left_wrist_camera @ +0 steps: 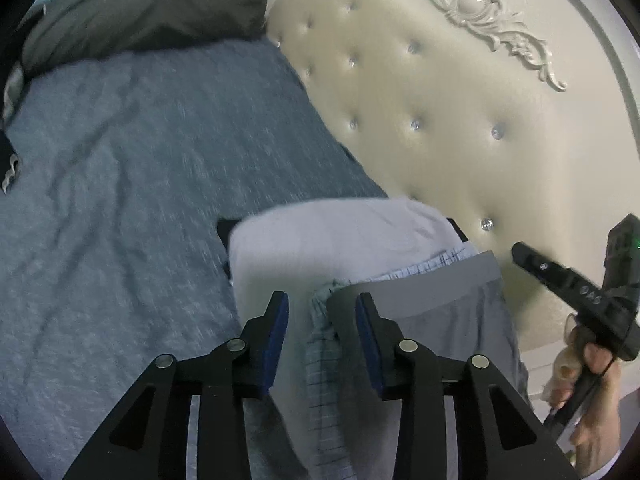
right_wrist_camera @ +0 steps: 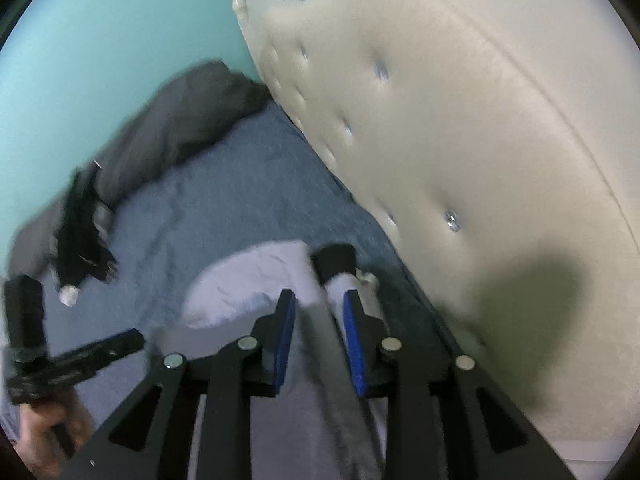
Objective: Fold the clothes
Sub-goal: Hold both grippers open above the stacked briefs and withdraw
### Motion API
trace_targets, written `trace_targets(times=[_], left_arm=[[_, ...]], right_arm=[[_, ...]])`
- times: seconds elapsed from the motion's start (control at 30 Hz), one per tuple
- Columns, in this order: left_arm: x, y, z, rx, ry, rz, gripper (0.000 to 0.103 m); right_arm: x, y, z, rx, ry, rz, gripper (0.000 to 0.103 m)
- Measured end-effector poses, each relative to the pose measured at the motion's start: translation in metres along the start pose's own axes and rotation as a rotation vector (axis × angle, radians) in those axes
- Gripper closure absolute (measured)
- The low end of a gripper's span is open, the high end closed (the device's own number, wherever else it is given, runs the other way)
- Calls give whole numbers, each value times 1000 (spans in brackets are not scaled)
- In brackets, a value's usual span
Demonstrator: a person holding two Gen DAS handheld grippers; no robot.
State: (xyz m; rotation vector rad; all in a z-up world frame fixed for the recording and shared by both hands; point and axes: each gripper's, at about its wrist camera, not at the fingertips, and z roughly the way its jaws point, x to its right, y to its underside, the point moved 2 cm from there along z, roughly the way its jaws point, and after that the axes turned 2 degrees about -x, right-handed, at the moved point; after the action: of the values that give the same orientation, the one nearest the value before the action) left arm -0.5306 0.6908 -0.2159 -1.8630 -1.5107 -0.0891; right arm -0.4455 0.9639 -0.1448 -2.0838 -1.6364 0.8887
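A stack of folded clothes lies on the bed against the headboard: a pale lilac garment (left_wrist_camera: 320,236), a blue checked one (left_wrist_camera: 320,360) and a grey one (left_wrist_camera: 440,312) on top. My left gripper (left_wrist_camera: 322,316) hovers over the stack's near edge. Its blue pads stand apart, with the checked cloth and the grey garment's corner in the gap, not pinched. My right gripper (right_wrist_camera: 319,312) is also open. A grey fabric band (right_wrist_camera: 340,368) runs loosely between its pads above the pale garment (right_wrist_camera: 248,280). Each gripper shows in the other's view, at the right (left_wrist_camera: 560,280) and at the lower left (right_wrist_camera: 80,360).
A blue-grey blanket (left_wrist_camera: 120,180) covers the bed, with a dark grey pillow (left_wrist_camera: 140,12) at its far end. The cream tufted headboard (left_wrist_camera: 440,100) rises close on the right. A blurred black item (right_wrist_camera: 84,232) lies on the blanket. A teal wall (right_wrist_camera: 100,40) stands behind.
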Motion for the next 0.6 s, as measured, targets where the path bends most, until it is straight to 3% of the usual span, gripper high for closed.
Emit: trace_targets(times=[0.1, 0.13, 0.2, 0.47, 0.6], left_arm=[[7, 1, -2, 3, 10, 36, 66], [9, 3, 0, -9, 20, 41, 66], [13, 7, 5, -24, 25, 48, 66], [9, 19, 30, -76, 22, 50, 66], [2, 23, 34, -91, 23, 40, 66]], right_arm=[[-9, 3, -1, -8, -43, -35, 79], [-15, 6, 2, -36, -64, -63, 84], [-22, 12, 12, -82, -51, -96, 92], [-16, 21, 35, -141, 11, -76, 93], [-5, 19, 33, -127, 34, -37, 93]])
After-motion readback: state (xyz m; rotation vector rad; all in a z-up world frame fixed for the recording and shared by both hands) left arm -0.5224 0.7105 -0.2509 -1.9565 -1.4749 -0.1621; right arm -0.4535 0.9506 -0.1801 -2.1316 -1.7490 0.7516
